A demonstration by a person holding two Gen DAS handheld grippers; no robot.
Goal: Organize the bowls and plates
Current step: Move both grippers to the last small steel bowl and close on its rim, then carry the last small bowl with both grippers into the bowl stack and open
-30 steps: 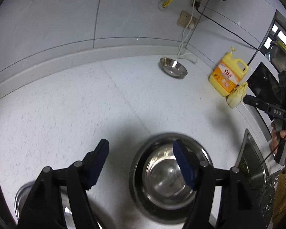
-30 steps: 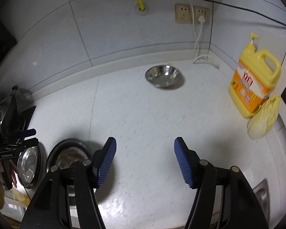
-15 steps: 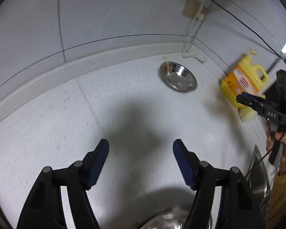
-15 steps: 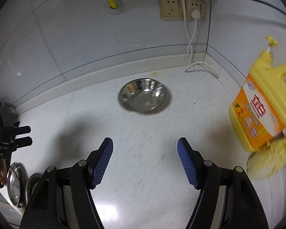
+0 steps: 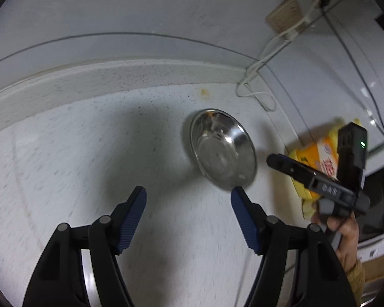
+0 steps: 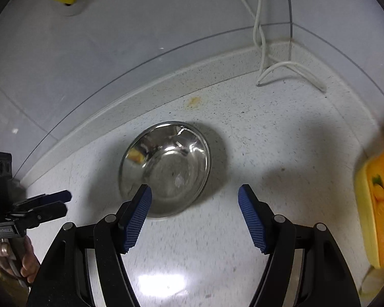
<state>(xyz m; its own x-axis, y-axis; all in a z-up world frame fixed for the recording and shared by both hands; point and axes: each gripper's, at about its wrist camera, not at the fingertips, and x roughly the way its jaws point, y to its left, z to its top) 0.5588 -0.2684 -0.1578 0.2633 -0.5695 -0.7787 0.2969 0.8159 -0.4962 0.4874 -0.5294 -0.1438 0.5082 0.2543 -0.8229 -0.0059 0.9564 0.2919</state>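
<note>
A small steel bowl [image 6: 166,166] sits upright on the speckled white counter near the back wall. My right gripper [image 6: 194,199] is open and empty, its left blue pad at the bowl's near rim. In the left wrist view the same bowl [image 5: 222,151] lies ahead and to the right of my open, empty left gripper [image 5: 188,202]. The right gripper [image 5: 317,181] also shows there at the right, just beyond the bowl. The left gripper [image 6: 43,204] shows at the left edge of the right wrist view.
A yellow detergent jug [image 6: 379,204] stands at the right, also seen behind the right gripper [image 5: 320,158]. White cables [image 6: 289,71] lie in the back corner under wall sockets [image 5: 284,16]. A raised backsplash ledge [image 5: 115,79] runs along the wall.
Both grippers have moved forward toward the small bowl at the back. The large bowls near the counter's front have dropped out of view. Both grippers stayed open.
</note>
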